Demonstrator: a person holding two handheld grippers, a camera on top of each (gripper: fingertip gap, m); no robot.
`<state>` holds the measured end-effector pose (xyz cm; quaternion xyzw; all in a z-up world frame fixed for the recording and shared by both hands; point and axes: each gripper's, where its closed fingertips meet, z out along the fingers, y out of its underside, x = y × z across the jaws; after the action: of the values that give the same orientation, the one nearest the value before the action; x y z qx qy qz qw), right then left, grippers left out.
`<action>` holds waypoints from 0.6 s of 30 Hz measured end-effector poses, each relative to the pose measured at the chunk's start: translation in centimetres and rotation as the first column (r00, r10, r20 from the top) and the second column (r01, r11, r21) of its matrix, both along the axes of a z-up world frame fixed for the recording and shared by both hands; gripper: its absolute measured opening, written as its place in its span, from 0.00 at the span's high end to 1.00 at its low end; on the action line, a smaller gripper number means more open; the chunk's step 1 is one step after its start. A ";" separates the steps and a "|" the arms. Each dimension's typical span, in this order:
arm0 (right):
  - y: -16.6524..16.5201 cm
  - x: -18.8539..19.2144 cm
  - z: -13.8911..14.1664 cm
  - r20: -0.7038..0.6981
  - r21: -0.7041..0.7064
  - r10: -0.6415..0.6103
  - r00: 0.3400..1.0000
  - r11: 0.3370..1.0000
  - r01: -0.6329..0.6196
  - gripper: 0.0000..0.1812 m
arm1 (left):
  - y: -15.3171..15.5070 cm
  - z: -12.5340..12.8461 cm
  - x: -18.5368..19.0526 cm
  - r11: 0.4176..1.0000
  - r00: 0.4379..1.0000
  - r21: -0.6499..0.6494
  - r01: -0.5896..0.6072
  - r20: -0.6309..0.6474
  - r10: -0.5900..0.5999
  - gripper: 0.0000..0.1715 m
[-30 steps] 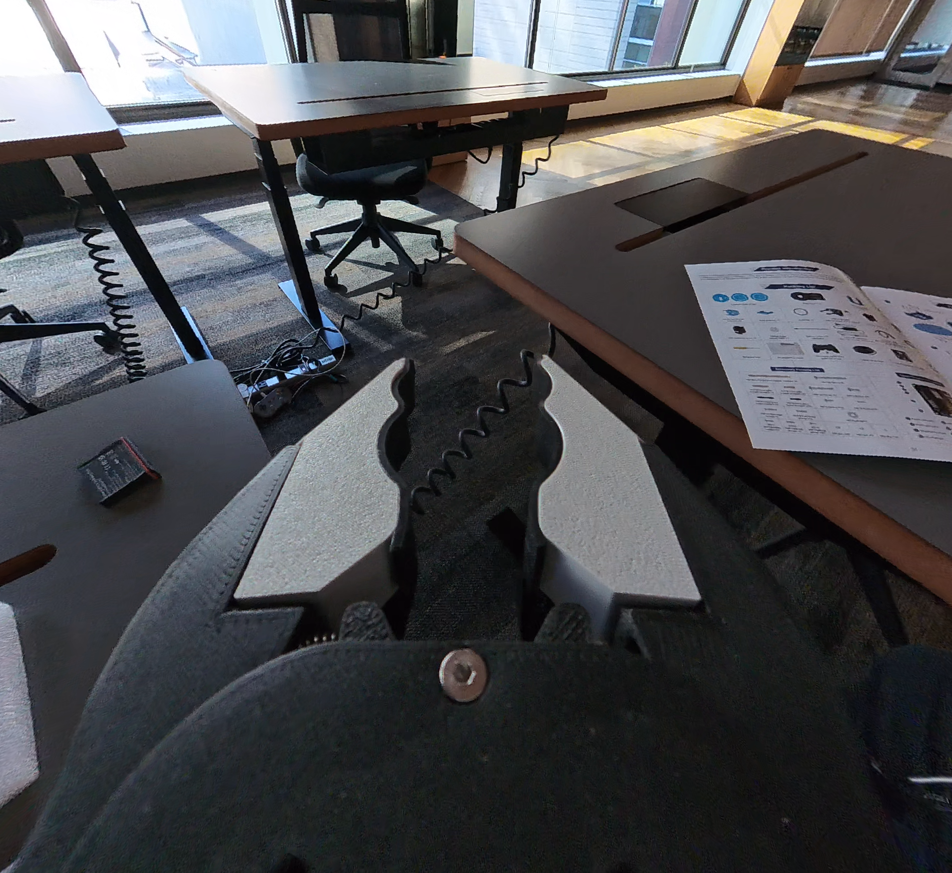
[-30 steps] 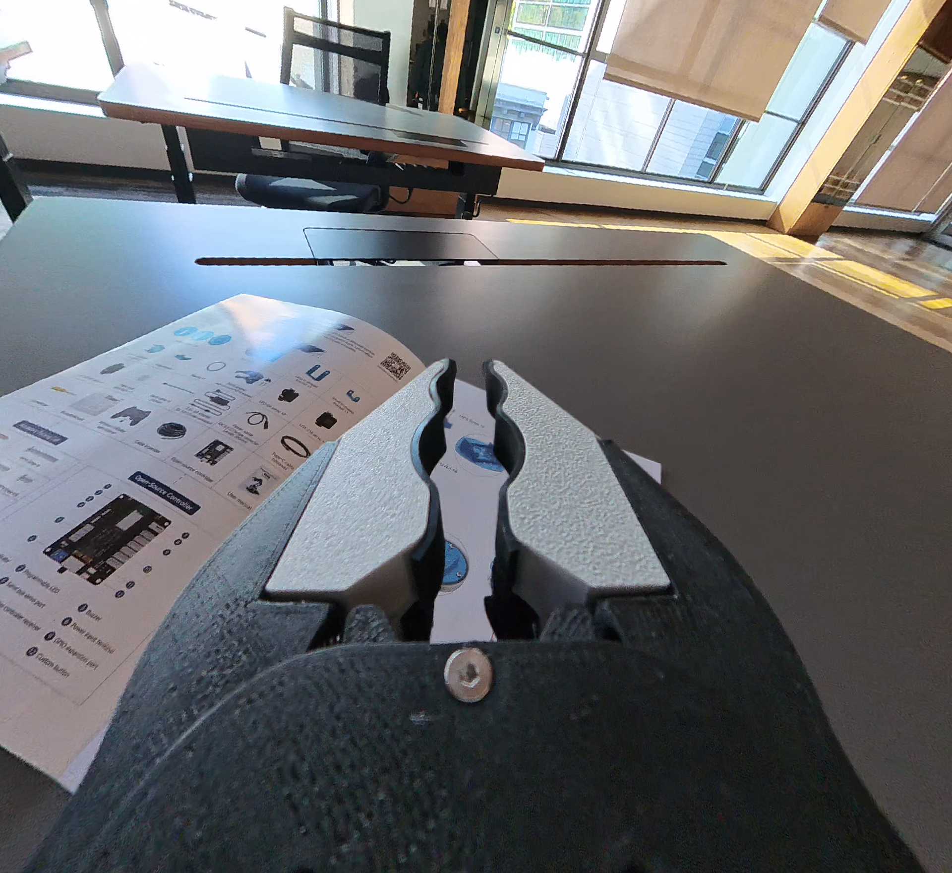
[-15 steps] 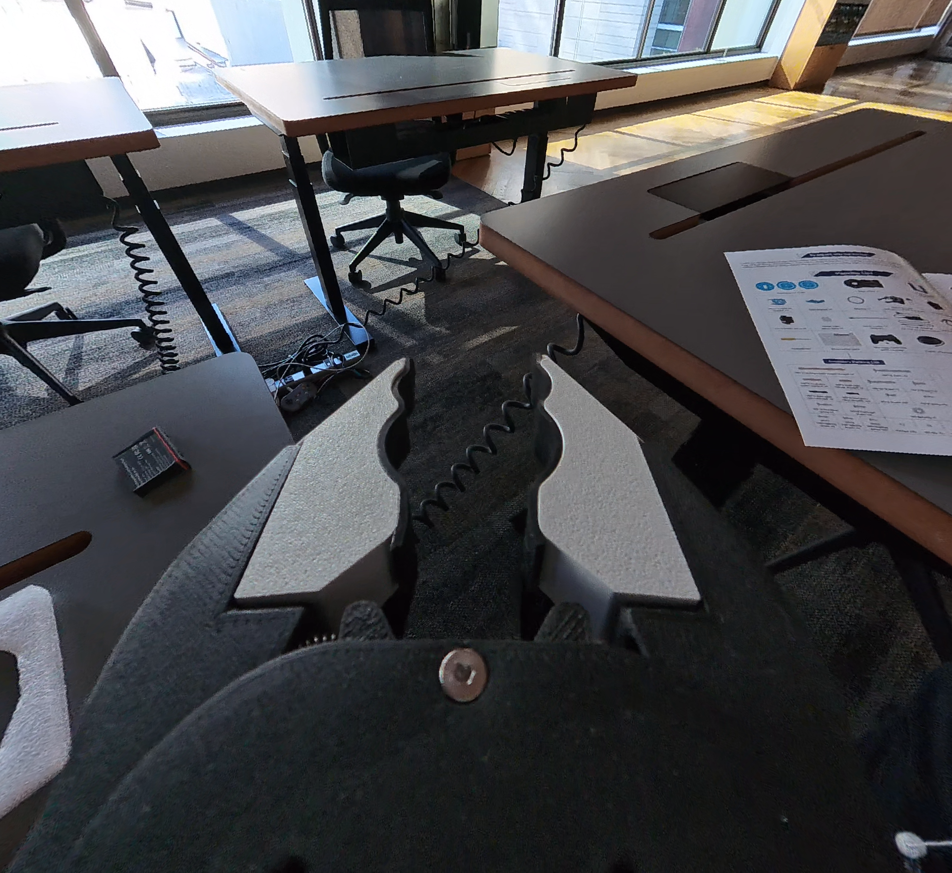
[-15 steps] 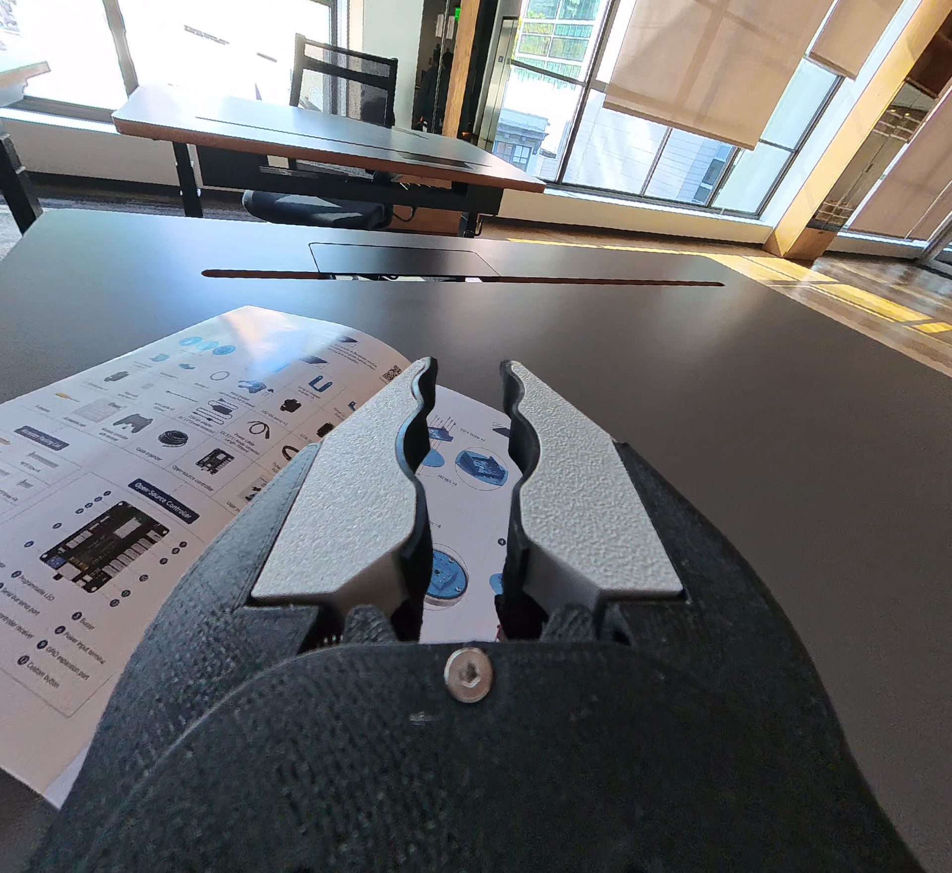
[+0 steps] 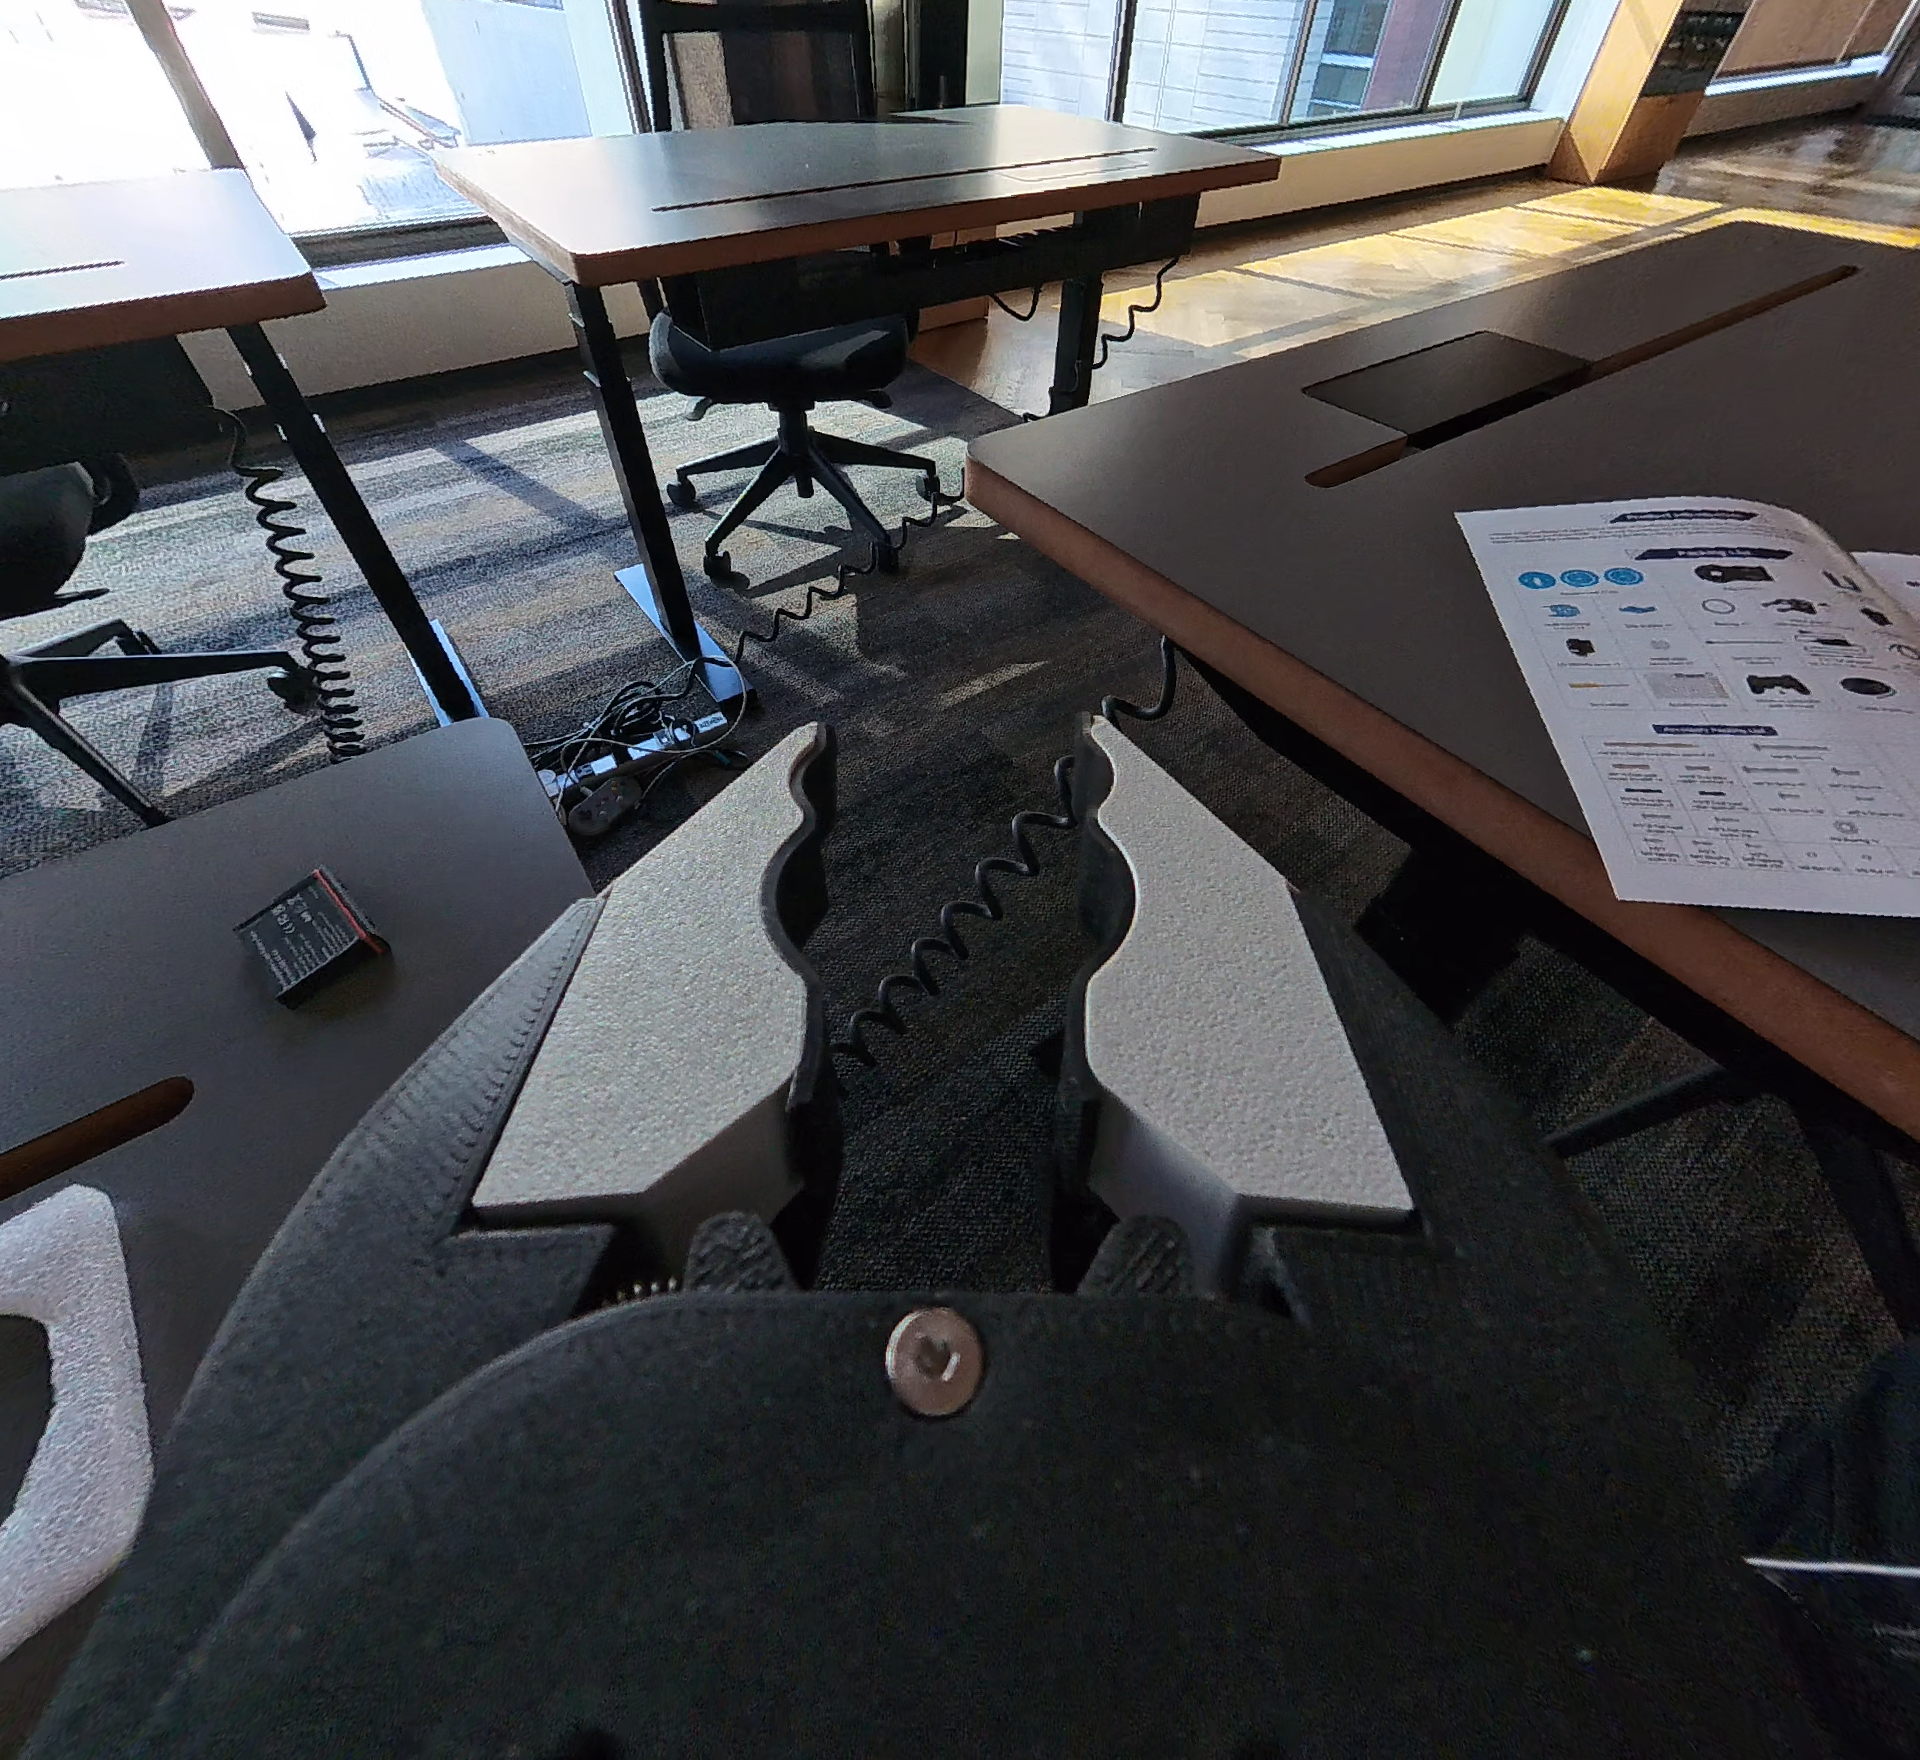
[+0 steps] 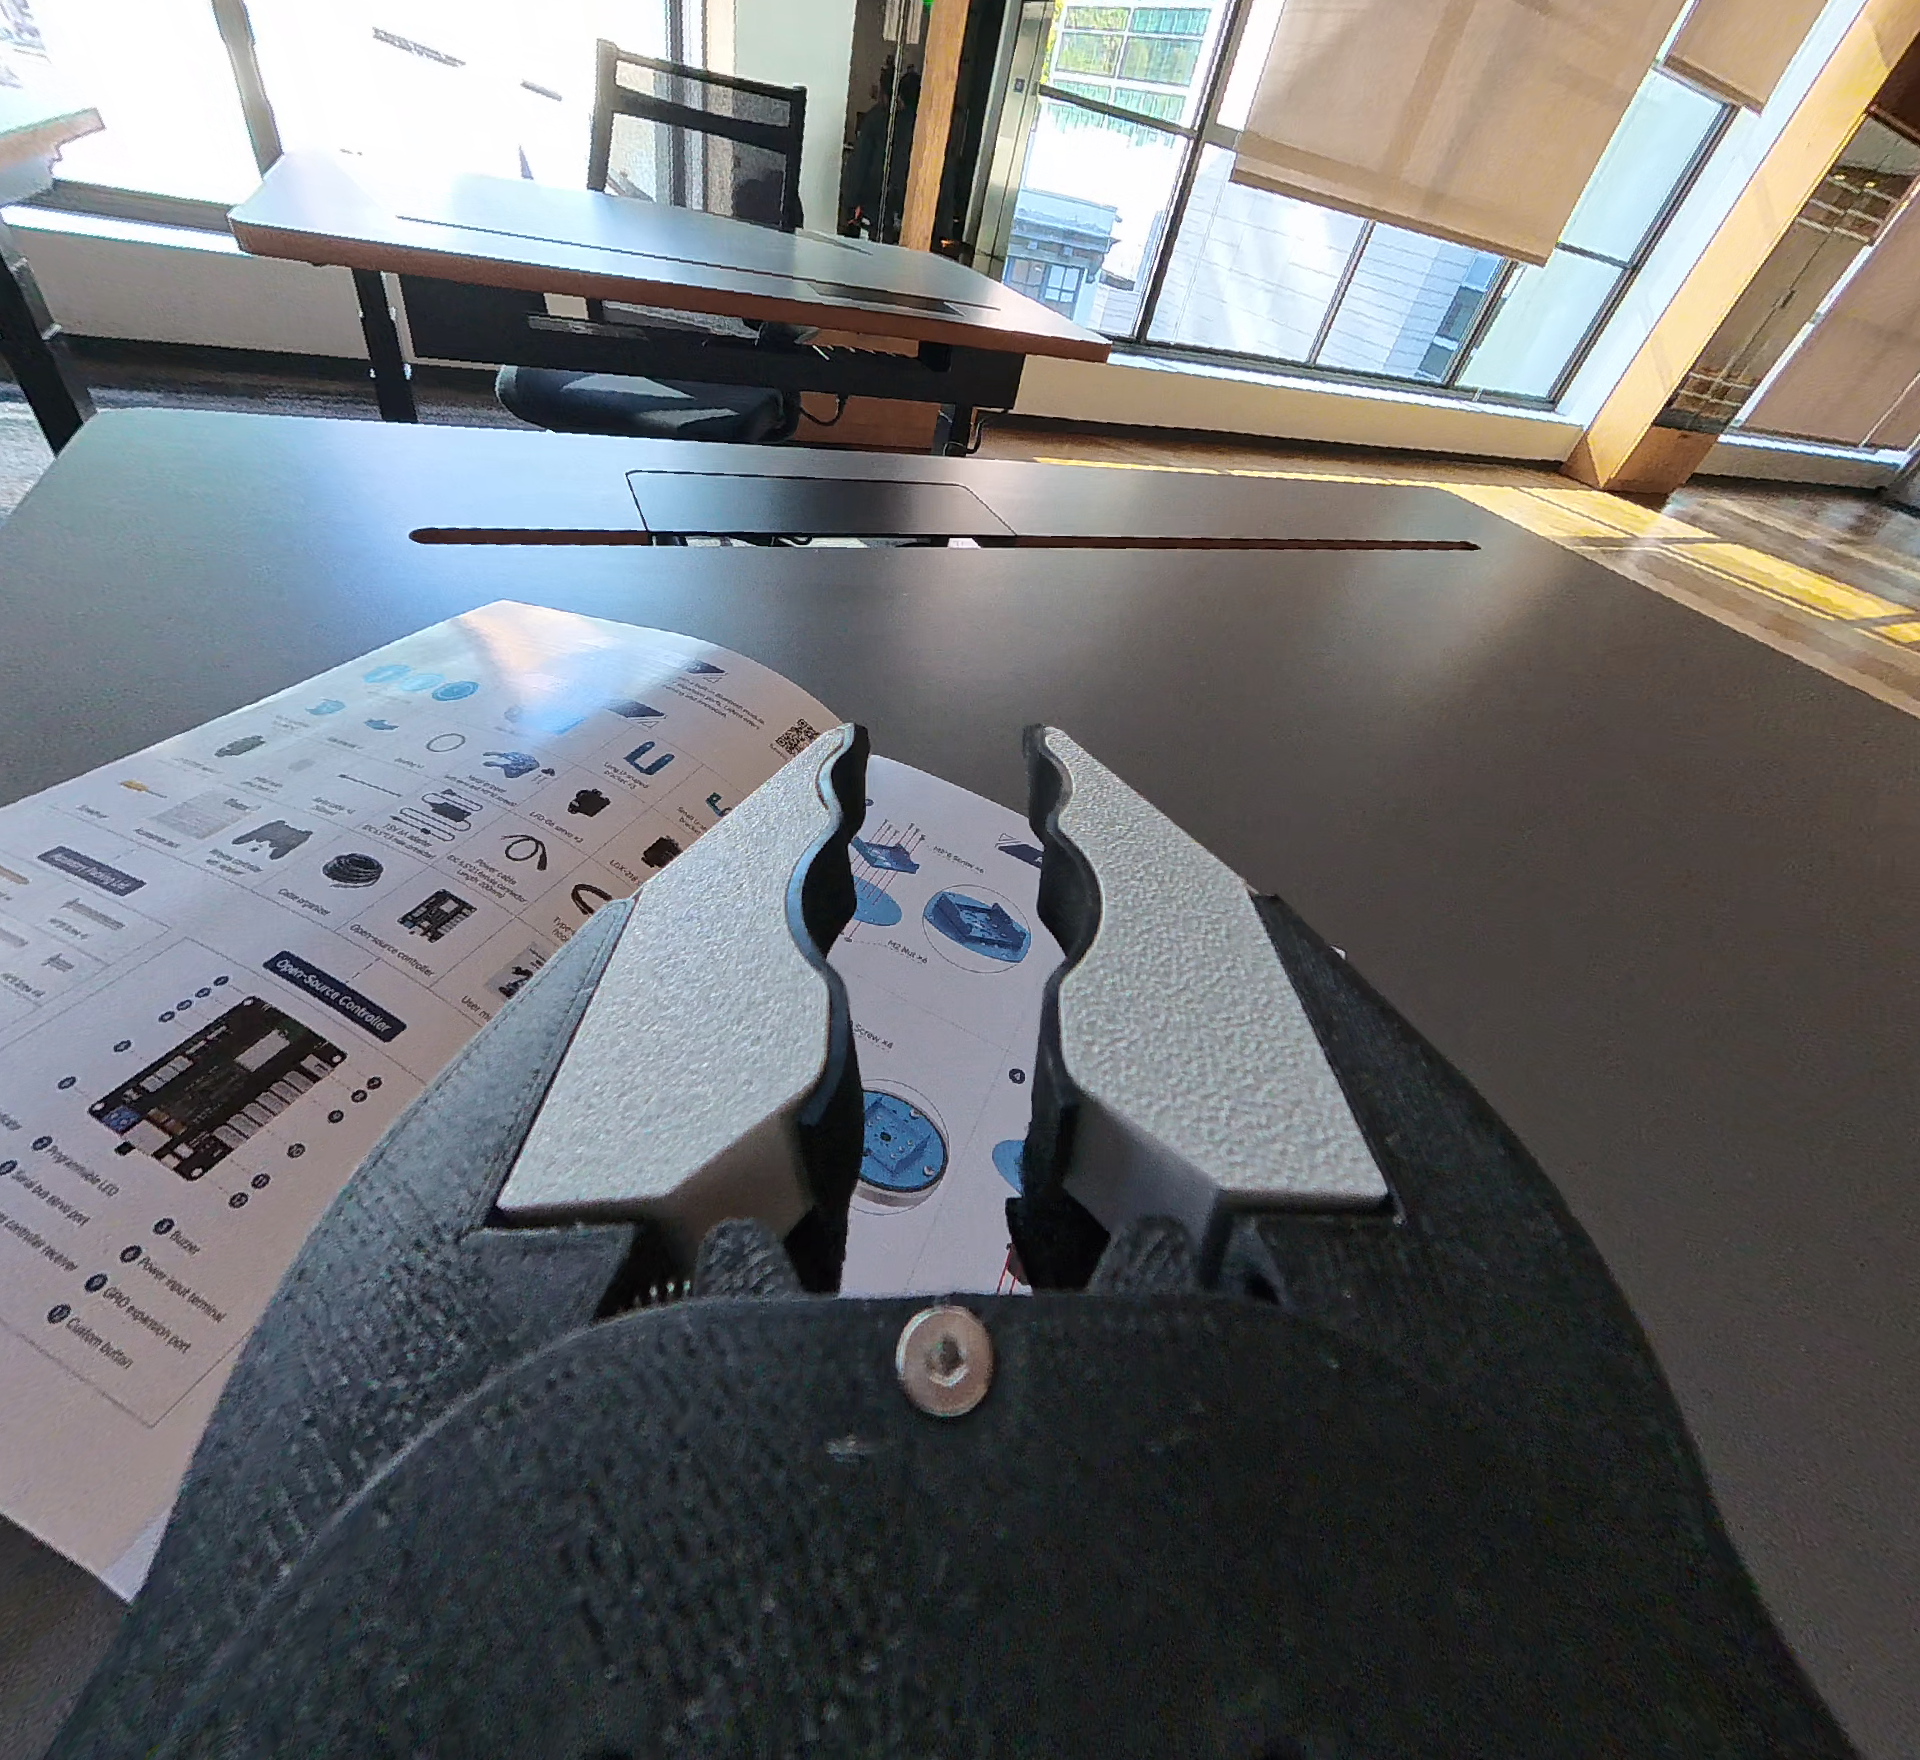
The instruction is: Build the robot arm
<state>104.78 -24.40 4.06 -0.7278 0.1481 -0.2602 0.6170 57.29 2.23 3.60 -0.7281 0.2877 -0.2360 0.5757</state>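
Observation:
An open printed booklet lies on a dark desk. My right gripper hovers over the booklet's right page, jaws open and empty. My left gripper is open and empty, held over the carpet gap between two desks. The booklet also shows in the left wrist view on the desk to the right. A small black battery-like block lies on the low dark table at the left, nearest the left gripper.
White foam lies at the left table's near edge. A coiled cable hangs under the right desk. Other desks and a black office chair stand by the windows. Cables and a power strip lie on the carpet. Some 55 cm of space lies between my two pairs of fingers.
My right gripper has opened from nearly shut to open above the booklet. My left gripper has swung a little, so the booklet slid right and the left table came more into view.

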 end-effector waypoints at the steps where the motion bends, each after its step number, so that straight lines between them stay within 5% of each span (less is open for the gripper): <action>1: 0.0 0.0 0.0 -0.001 0.002 0.000 1.000 1.000 0.000 0.84 | 0.0 0.0 0.0 1.000 1.000 0.002 -0.002 -0.001 0.002 0.74; 18: -0.2 0.0 0.1 0.006 0.008 -0.005 1.000 1.000 0.005 0.85 | 0.1 -0.2 0.0 1.000 1.000 0.000 -0.001 -0.004 0.001 0.74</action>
<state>104.82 -24.56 4.18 -0.7242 0.1491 -0.2633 0.6197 57.29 2.32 3.42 -0.7286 0.2886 -0.2341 0.5753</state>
